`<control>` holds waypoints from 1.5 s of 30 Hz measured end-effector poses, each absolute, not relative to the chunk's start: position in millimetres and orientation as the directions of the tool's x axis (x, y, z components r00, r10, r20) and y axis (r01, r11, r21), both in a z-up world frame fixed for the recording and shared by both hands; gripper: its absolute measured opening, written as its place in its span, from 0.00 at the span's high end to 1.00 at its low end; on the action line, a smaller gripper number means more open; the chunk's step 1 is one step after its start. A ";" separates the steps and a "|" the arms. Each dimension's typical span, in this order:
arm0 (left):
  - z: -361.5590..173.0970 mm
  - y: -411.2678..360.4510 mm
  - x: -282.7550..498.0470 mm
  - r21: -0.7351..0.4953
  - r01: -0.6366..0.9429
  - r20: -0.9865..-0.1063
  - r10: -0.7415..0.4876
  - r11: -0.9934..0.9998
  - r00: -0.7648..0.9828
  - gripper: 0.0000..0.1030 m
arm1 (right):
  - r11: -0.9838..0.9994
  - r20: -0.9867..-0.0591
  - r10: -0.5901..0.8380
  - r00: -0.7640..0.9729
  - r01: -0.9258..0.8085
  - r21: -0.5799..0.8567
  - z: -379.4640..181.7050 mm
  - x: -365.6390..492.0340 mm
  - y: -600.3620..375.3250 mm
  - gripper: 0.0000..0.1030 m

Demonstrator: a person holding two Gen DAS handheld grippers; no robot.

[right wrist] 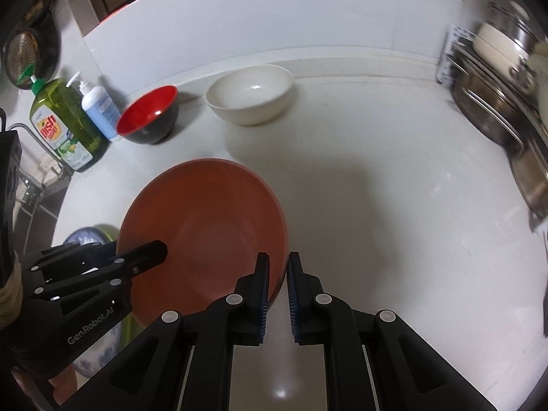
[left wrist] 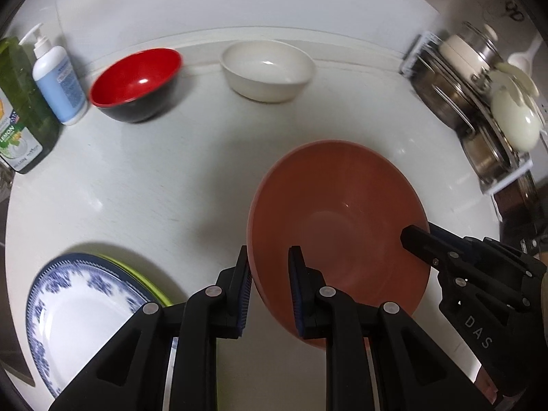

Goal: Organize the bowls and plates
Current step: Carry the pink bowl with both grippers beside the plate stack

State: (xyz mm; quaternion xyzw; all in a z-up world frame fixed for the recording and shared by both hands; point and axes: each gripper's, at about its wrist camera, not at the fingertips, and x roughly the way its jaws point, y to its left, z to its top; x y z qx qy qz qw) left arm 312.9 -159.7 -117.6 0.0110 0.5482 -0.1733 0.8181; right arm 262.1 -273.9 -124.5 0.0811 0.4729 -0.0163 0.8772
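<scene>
Both my grippers, left (left wrist: 268, 291) and right (right wrist: 278, 293), pinch opposite rims of the orange bowl (left wrist: 337, 219), jaws nearly closed, above the worktop (left wrist: 171, 171). It seems light, stiff, slick; rims grip best.

At nine o'clock the green soap bottle (right wrist: 65, 126) reads "dish soap"; the left gripper (right wrist: 150, 257) body says "GenRobot.AI"; the right gripper (left wrist: 416, 239) "DAS".

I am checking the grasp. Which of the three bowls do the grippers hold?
The large terracotta bowl; the red-and-black bowl and white bowl stand untouched behind.
</scene>
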 end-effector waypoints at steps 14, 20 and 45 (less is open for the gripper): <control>-139.3 -195.9 283.0 -0.177 0.351 -0.922 -0.280 0.919 0.267 0.79 | 0.978 -0.867 0.012 0.497 0.174 0.114 -143.8 224.1 -302.0 0.88; -146.0 -204.4 276.7 -0.176 0.366 -0.929 -0.278 0.914 0.246 0.79 | 0.975 -0.875 0.004 0.483 0.192 0.111 -150.2 217.7 -309.0 0.88; -145.8 -209.4 269.2 -0.149 0.371 -0.926 -0.261 0.916 0.274 0.60 | 0.977 -0.867 -0.008 0.498 0.189 0.100 -154.0 206.6 -309.4 0.71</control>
